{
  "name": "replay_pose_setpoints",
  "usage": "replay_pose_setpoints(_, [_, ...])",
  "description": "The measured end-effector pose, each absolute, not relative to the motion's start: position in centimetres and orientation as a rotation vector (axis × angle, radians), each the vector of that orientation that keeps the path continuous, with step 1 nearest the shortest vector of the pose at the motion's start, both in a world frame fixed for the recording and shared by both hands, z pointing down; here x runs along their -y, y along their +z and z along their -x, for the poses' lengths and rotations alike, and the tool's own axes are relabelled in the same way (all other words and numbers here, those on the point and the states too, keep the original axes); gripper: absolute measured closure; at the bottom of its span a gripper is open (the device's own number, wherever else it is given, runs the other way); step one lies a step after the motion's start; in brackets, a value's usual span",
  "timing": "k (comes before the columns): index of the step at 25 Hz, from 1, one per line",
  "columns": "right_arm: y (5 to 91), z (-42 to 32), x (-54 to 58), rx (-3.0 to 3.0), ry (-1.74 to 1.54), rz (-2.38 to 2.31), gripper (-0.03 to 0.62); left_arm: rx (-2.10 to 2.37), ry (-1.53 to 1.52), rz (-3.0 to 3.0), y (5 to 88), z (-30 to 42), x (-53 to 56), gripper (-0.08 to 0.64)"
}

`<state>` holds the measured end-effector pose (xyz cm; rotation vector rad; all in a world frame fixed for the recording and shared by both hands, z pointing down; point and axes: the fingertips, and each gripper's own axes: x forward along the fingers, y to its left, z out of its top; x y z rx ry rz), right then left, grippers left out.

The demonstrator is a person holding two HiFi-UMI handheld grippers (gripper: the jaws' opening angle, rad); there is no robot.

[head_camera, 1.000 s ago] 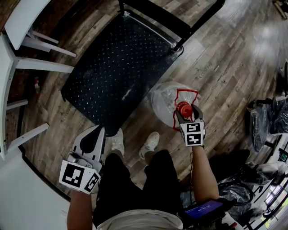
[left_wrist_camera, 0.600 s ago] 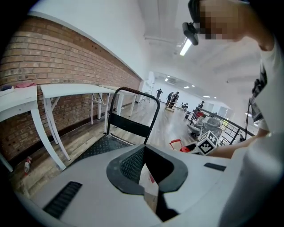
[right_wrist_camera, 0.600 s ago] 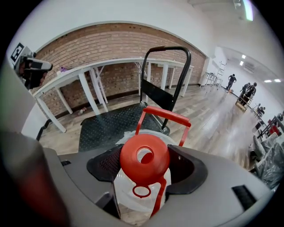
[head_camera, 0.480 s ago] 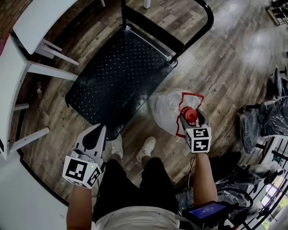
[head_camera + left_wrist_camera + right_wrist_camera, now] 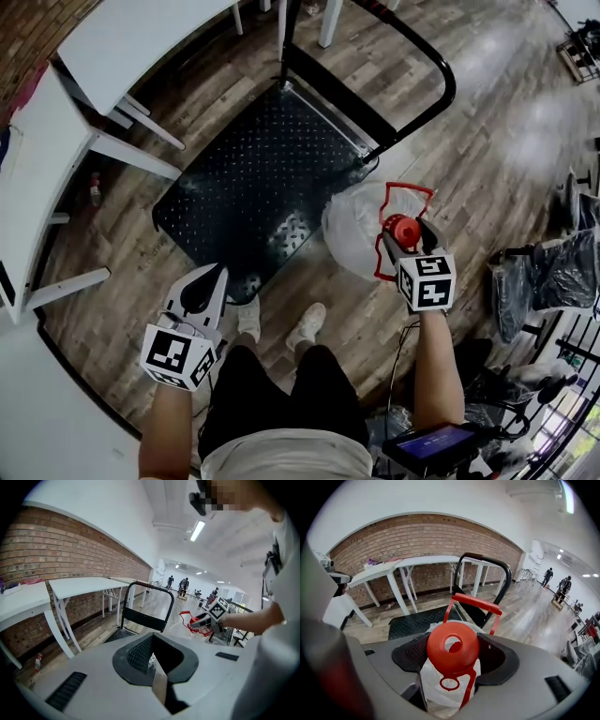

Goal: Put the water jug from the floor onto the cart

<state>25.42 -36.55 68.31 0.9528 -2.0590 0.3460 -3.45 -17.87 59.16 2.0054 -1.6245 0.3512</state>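
Nearer the cart [image 5: 253,187] now, water jug [image 5: 354,230] neck sits in right claw [image 5: 403,236].

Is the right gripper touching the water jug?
Touching. The right gripper view shows the right gripper clamped on the water jug at its neck.

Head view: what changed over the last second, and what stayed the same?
The right gripper, jaws shut on the water jug at its neck, has carried it slightly forward, nearer the handle end of the cart. Unchanged: the grip, the left gripper empty, the jug off the cart.
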Motion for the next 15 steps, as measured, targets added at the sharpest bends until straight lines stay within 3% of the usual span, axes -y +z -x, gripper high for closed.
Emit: replay_pose_setpoints(15, [71.3, -12.4, 47.6, 2.135, 0.36, -0.908, 0.279, 1.774, 0.349, -1.781, 60.4, 10.9, 11.4, 0.558])
